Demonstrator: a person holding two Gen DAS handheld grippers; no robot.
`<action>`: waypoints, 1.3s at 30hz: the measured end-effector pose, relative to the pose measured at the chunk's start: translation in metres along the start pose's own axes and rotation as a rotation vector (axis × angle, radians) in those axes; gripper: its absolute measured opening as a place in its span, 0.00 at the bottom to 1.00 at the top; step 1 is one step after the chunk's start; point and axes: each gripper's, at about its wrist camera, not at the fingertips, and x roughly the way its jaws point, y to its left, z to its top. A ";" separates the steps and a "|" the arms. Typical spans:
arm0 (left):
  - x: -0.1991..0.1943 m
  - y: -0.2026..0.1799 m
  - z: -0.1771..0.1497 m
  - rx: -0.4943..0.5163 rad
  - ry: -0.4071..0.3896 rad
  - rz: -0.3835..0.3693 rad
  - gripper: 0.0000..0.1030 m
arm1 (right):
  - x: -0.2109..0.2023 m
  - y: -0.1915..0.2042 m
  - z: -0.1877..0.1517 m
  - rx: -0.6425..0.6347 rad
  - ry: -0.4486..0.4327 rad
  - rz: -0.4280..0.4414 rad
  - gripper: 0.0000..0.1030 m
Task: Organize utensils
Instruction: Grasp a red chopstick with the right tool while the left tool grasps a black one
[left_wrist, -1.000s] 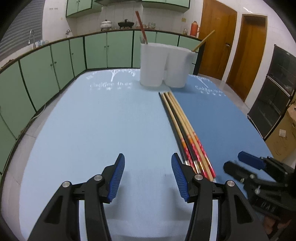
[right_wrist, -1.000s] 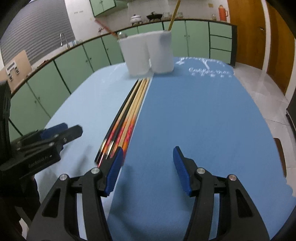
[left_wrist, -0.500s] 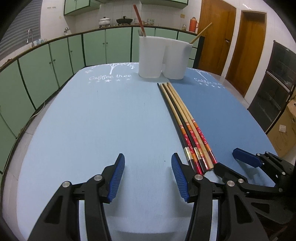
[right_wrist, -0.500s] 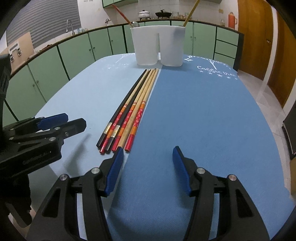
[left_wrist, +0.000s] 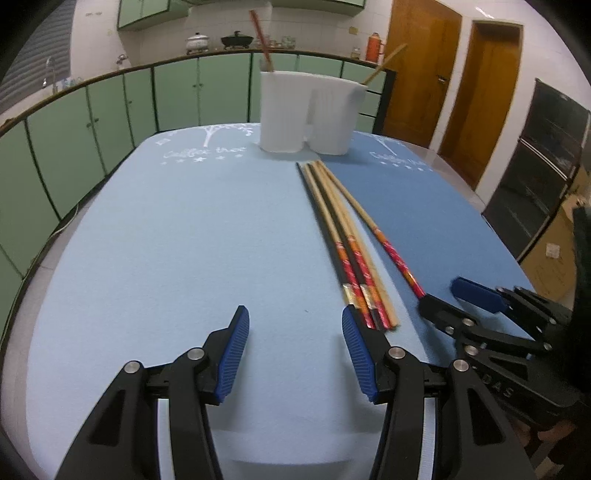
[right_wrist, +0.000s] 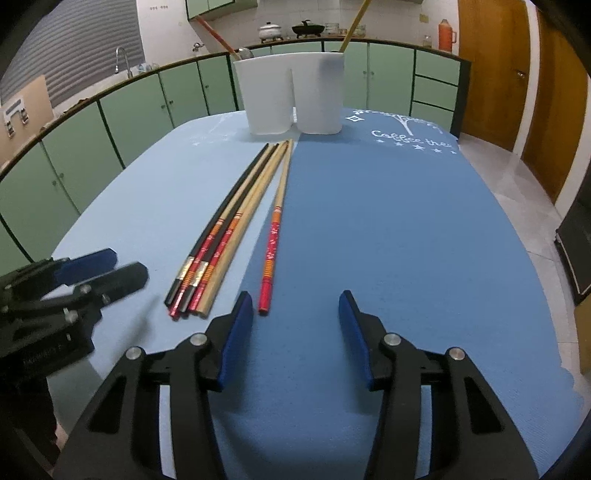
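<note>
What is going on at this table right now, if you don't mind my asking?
A person holds two grippers over a blue mat. Chopsticks lie in a bundle before a white holder; one red-ended chopstick lies apart. The right gripper, jaws just closing, and the left gripper are open and empty.

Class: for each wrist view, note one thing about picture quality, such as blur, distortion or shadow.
Left wrist view: fisheye bends the green cabinets into a curve; the white utensil holder looks slightly smeared. Right wrist view: dark vignette in the corners; the left gripper is blurred, the chopsticks sharp.
</note>
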 end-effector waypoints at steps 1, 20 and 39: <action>0.001 -0.002 -0.001 0.008 0.005 0.001 0.50 | 0.000 -0.001 0.000 0.002 0.000 0.001 0.46; 0.016 -0.013 0.000 0.031 0.022 -0.016 0.52 | 0.000 -0.005 0.002 0.033 -0.009 0.017 0.44; 0.015 -0.015 -0.007 0.023 -0.017 0.013 0.28 | 0.003 0.006 -0.003 -0.023 -0.049 0.039 0.11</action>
